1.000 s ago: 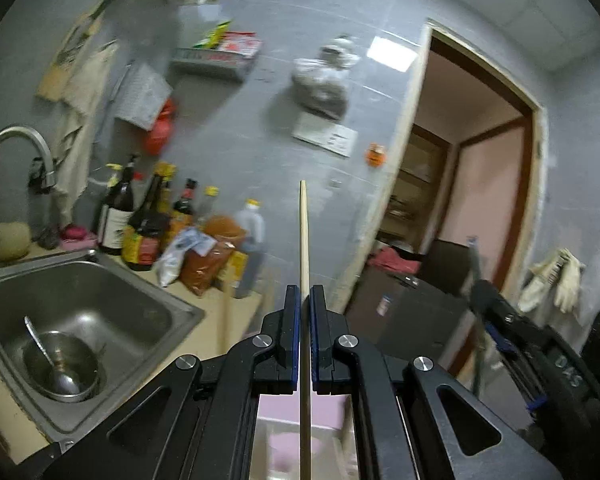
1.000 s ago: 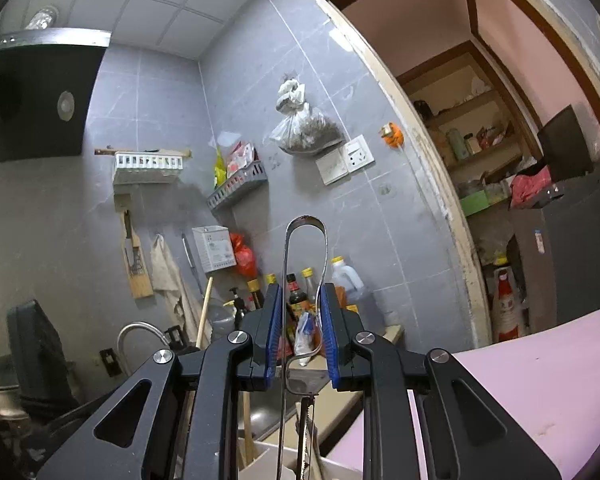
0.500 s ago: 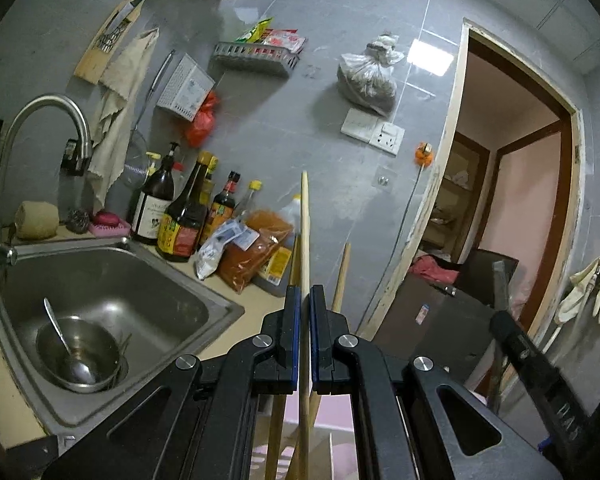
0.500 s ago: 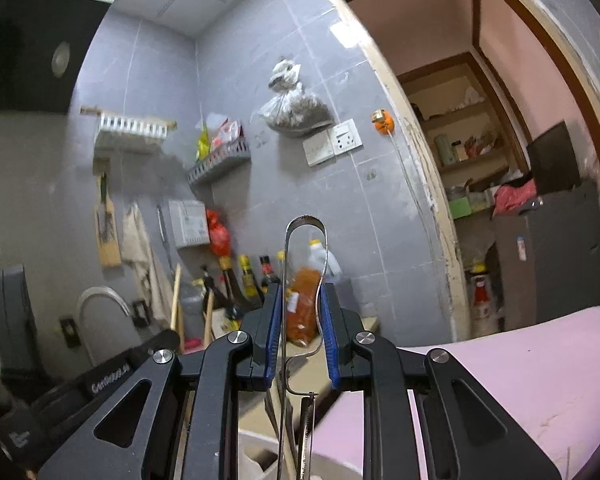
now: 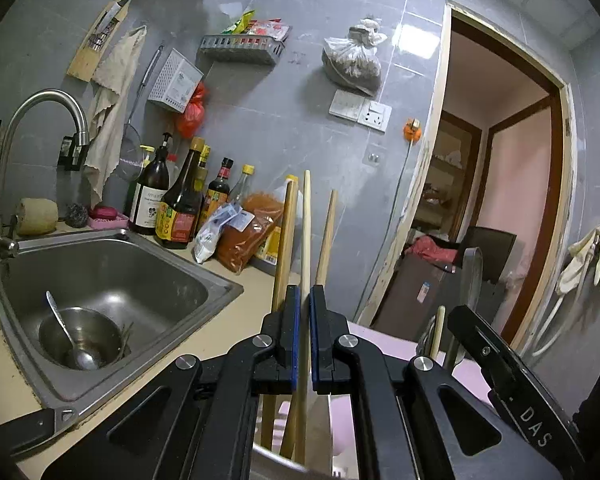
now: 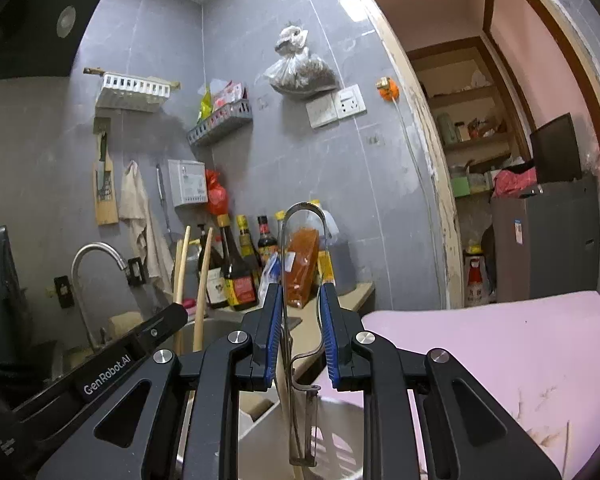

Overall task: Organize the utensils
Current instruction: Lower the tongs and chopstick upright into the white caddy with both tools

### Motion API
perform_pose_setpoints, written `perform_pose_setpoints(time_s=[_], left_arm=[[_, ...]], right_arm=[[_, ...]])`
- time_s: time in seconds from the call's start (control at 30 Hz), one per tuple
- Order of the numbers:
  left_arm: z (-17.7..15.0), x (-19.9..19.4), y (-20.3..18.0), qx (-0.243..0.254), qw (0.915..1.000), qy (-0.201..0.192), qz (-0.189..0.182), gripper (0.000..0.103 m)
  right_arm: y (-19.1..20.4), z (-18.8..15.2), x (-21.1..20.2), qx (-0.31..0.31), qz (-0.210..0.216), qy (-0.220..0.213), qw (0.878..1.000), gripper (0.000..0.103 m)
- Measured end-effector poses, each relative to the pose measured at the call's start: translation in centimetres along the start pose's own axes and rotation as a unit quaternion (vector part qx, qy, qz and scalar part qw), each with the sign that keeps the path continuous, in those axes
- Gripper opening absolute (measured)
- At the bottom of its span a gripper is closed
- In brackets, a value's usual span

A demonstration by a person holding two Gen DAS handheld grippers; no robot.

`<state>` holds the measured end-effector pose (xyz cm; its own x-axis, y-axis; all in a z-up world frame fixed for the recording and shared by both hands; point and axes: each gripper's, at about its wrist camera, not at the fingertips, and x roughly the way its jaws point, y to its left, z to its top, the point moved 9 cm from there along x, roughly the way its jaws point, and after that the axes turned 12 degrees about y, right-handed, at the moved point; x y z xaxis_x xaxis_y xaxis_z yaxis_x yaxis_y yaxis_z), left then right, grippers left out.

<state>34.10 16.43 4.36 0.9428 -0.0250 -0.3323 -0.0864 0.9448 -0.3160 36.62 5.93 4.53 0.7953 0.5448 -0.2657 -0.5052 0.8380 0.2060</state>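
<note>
Left gripper [image 5: 304, 312] pinching chopstick [image 5: 306, 220], right gripper [image 6: 300, 320] clamping tongs [image 6: 302, 248]; both lower than before, two more chopsticks [image 5: 286, 240] now visible.

Beige counter [image 5: 236, 322] bears sauce bottles [image 5: 180, 204], a chili bag [image 5: 250, 236], and the steel sink [image 5: 112, 276]

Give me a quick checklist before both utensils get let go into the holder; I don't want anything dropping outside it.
1. Left gripper shut on the wooden chopstick: ok.
2. Right gripper shut on the metal tongs: ok.
3. Chopstick upright beside the two wooden handles already standing there: ok.
4. Tongs' lower end over the holder: ok.
5. Chopstick's lower tip inside a holder: cannot tell, hidden by the gripper.
6. Grippers apart from each other: ok.
</note>
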Motion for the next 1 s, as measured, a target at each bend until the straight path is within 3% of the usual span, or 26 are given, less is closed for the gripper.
perform_pose_setpoints(time_s=[0.23, 0.57, 1.0], left_arm=[[-1.4, -0.1, -0.5, 0.016, 0.9994, 0.026, 0.013, 0.003], [-3.1, -0.5, -0.8, 0.018, 0.9965, 0.082, 0.01, 0.003], [-4.2, -1.2, -1.5, 0.022, 0.9933, 0.113, 0.003, 0.005]], right_arm=[[0.7, -0.2, -0.5, -0.013, 0.005, 0.018, 1.0, 0.016], [0.7, -1.3, -1.0, -0.011, 0.003, 0.077, 0.997, 0.016], [-0.5, -2.9, -2.3, -0.001, 0.01, 0.122, 0.993, 0.019]])
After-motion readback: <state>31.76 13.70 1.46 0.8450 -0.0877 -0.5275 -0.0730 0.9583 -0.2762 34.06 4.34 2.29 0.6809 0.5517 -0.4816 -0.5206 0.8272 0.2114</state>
